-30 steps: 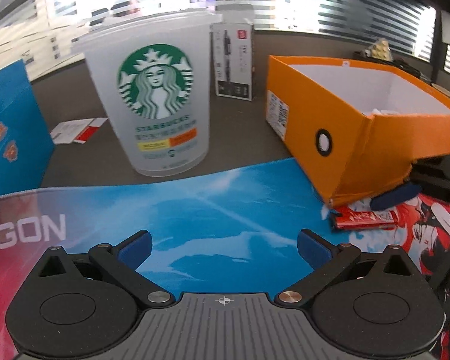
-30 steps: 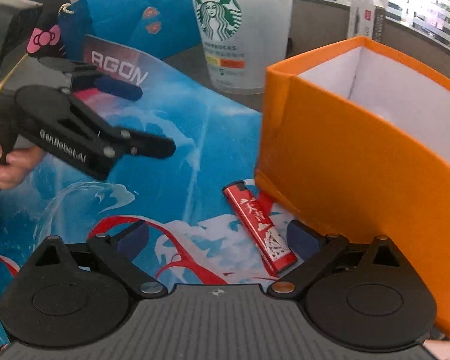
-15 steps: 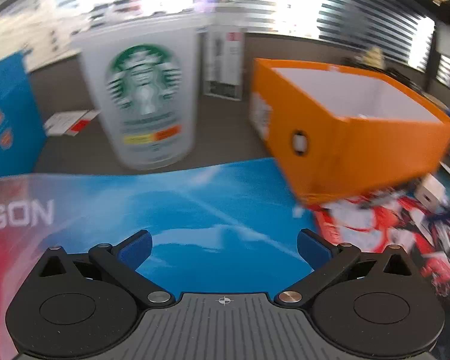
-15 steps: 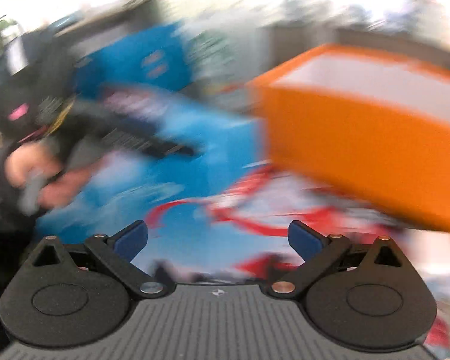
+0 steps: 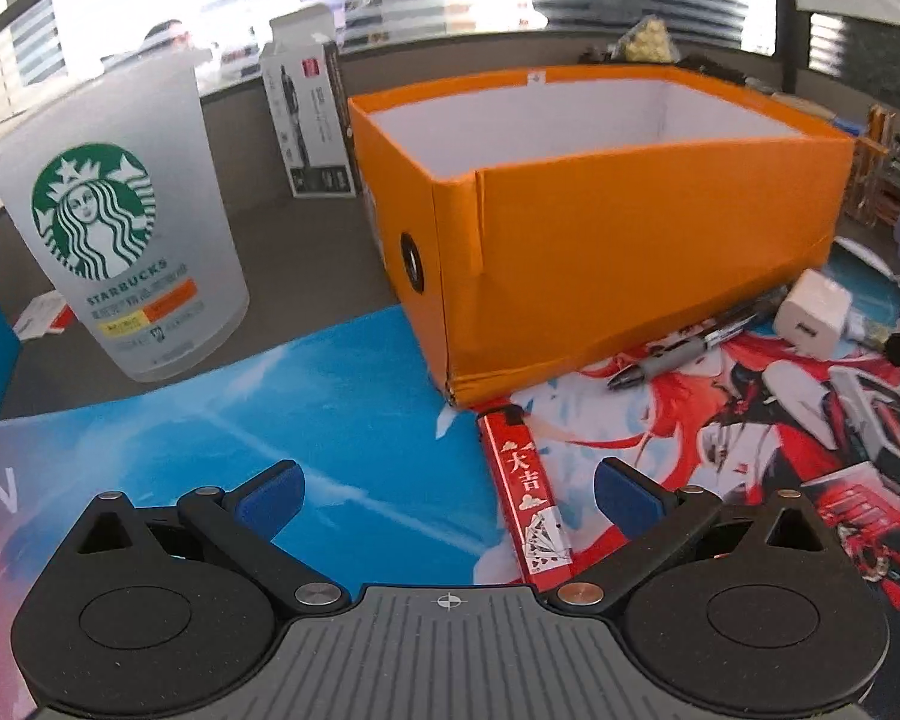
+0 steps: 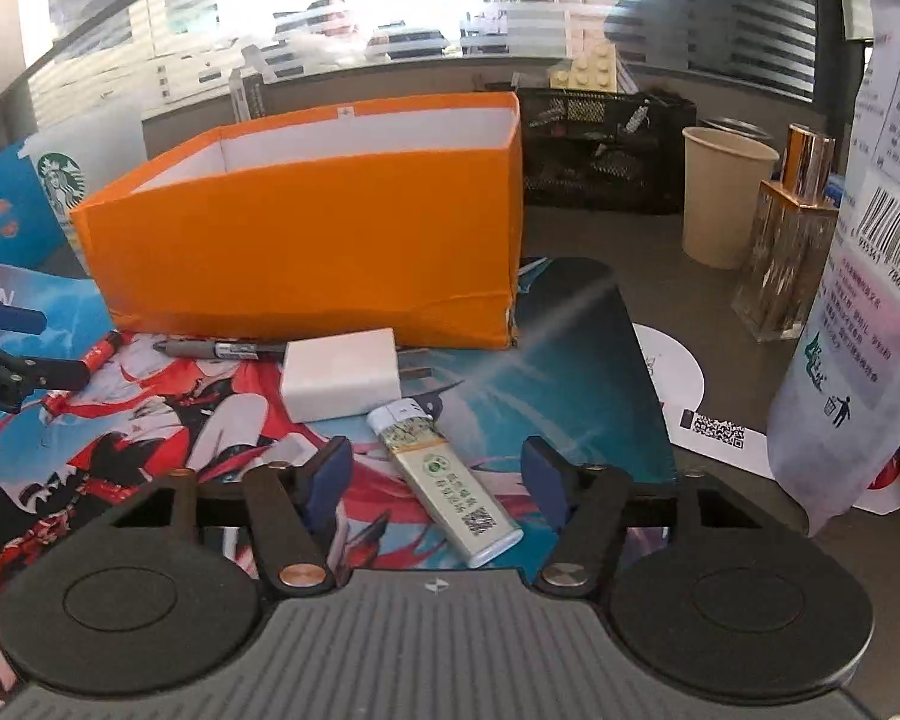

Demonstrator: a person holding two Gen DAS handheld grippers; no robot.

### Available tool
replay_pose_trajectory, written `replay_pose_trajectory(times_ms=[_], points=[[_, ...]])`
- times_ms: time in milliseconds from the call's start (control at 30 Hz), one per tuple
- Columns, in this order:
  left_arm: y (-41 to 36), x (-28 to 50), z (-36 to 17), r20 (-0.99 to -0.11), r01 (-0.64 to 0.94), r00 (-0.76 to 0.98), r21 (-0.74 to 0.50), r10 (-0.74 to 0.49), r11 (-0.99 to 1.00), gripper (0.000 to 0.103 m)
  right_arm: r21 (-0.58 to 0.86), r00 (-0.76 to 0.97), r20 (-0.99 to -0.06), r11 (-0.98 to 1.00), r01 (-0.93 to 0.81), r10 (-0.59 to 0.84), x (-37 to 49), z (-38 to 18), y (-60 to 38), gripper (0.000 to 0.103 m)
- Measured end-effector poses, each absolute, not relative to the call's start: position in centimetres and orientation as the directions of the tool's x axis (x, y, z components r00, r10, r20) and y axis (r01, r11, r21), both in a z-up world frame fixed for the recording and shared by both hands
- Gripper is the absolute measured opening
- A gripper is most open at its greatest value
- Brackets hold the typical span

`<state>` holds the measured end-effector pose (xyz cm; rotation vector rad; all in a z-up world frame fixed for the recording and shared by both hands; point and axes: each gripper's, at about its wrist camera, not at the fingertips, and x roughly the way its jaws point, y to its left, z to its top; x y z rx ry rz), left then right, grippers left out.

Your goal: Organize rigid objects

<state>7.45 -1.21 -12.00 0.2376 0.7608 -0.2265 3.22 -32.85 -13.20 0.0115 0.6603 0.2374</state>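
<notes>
In the left wrist view my left gripper (image 5: pixel 447 495) is open over the printed mat. A red lighter (image 5: pixel 525 492) lies on the mat between its fingers, nearer the right one, with no pad touching it. Its far end points at a corner of the orange box (image 5: pixel 600 240). In the right wrist view my right gripper (image 6: pixel 435 474) has its jaws closing around a white and green lighter (image 6: pixel 444 480), with gaps still on both sides. Just beyond it lie a white charger (image 6: pixel 342 375) and a grey pen (image 6: pixel 222 350) against the orange box (image 6: pixel 306 240).
A frosted Starbucks cup (image 5: pixel 108 222) and a small upright carton (image 5: pixel 309 120) stand left of the box. A paper cup (image 6: pixel 723 192), a glass perfume bottle (image 6: pixel 792 240), a plastic bag (image 6: pixel 870 240) and a black mesh organiser (image 6: pixel 594 144) crowd the right side.
My right gripper swung right, away from the red lighter to the white and green one, and its jaws narrowed. My left gripper moved right, so the red lighter now lies between its fingers.
</notes>
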Motion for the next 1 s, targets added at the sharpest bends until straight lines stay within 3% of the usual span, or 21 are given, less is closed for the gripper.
replay_pose_trajectory(times_ms=[233,333,467,567,667,767,833,1000], points=[[-1.5,7.8,-12.4,-0.704,0.281,0.699,0.109,-0.125,0.953,0.103,0.057,0.755,-0.608,0.961,-0.269,0.247,3.0,-13.3,-32.7,0.043],[-1.3,8.0,-12.7,-0.705,0.281,0.688,0.040,-0.172,0.959,0.103,0.012,0.765,-0.606,0.964,-0.265,0.218,2.9,-13.4,-32.1,0.035],[-1.3,8.0,-12.8,-0.693,0.274,0.697,0.021,-0.184,0.961,0.101,0.006,0.769,-0.606,0.968,-0.252,0.204,2.9,-13.3,-31.9,0.029],[-1.5,7.7,-12.7,-0.683,0.283,0.704,0.020,-0.194,0.959,0.094,-0.018,0.774,-0.606,0.969,-0.248,0.187,2.8,-13.4,-31.6,0.029],[-1.9,7.1,-12.5,-0.670,0.305,0.711,0.021,-0.213,0.952,0.075,-0.025,0.775,-0.608,0.972,-0.233,0.170,2.7,-13.3,-31.3,0.028],[-2.5,6.5,-12.4,-0.659,0.331,0.715,0.024,-0.234,0.943,0.048,-0.036,0.780,-0.605,0.973,-0.228,0.160,2.5,-13.3,-31.0,0.027],[-2.8,6.2,-12.3,-0.652,0.335,0.721,0.029,-0.236,0.942,0.018,-0.036,0.781,-0.604,0.974,-0.222,0.155,2.4,-13.4,-30.8,0.025],[-2.6,6.2,-12.3,-0.653,0.315,0.719,0.002,-0.238,0.949,0.017,-0.048,0.788,-0.600,0.977,-0.209,0.139,1.9,-13.4,-30.2,0.022]])
